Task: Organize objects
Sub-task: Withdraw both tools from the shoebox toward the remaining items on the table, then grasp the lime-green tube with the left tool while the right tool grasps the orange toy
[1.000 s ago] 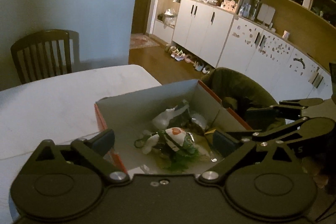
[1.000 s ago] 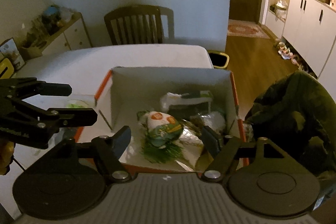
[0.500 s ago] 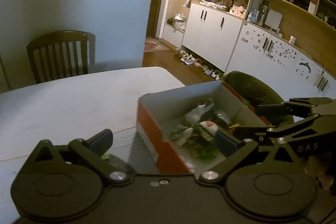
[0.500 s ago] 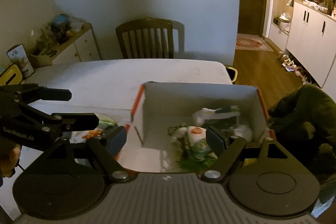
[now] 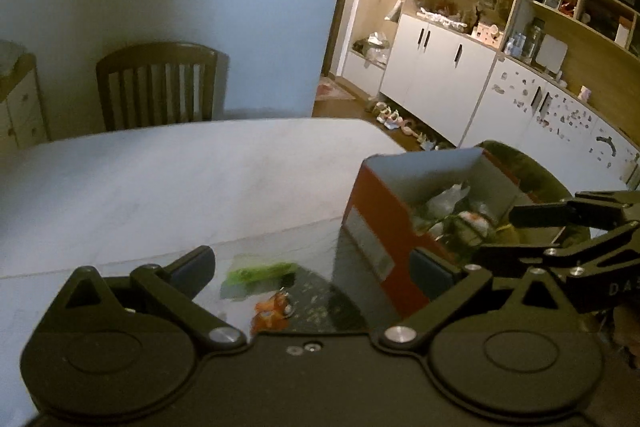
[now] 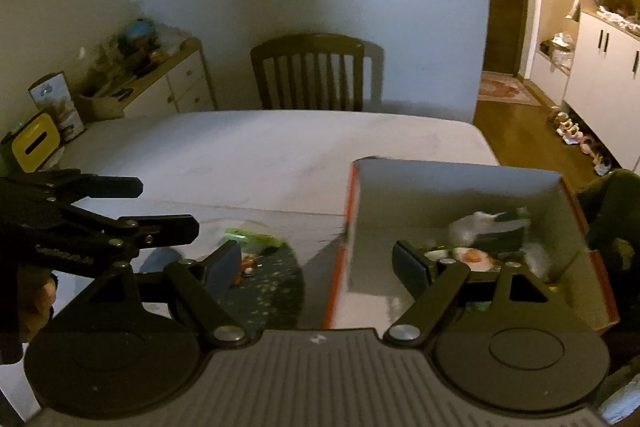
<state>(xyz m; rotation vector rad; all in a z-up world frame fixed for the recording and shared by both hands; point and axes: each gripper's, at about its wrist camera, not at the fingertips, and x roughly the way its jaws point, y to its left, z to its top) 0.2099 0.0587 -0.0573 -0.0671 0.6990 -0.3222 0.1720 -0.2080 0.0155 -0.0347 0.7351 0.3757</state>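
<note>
An orange cardboard box [image 5: 380,239] [image 6: 352,211] stands open at the table's right end, holding several small toys and packets, among them a white one with orange spots [image 6: 474,255]. Left of the box, a green packet [image 5: 260,271] [image 6: 248,237] and a small orange item [image 5: 274,311] [image 6: 245,265] lie on a dark round mat [image 6: 280,291]. My left gripper [image 5: 316,267] [image 6: 160,205] hangs open over the mat, empty. My right gripper [image 6: 318,267] [image 5: 504,233] is open and empty too, straddling the box's left wall.
A white table [image 6: 260,147] stretches back to a wooden chair [image 6: 308,71]. A sideboard [image 6: 168,83] with clutter and a yellow box [image 6: 34,145] stand at the left. A dark green seat [image 5: 532,175] sits beyond the box. White cabinets [image 5: 440,71] line the right wall.
Both grippers have swung left, away from above the box. The box has slid to the right of both views. The mat with the green and orange items has come into sight.
</note>
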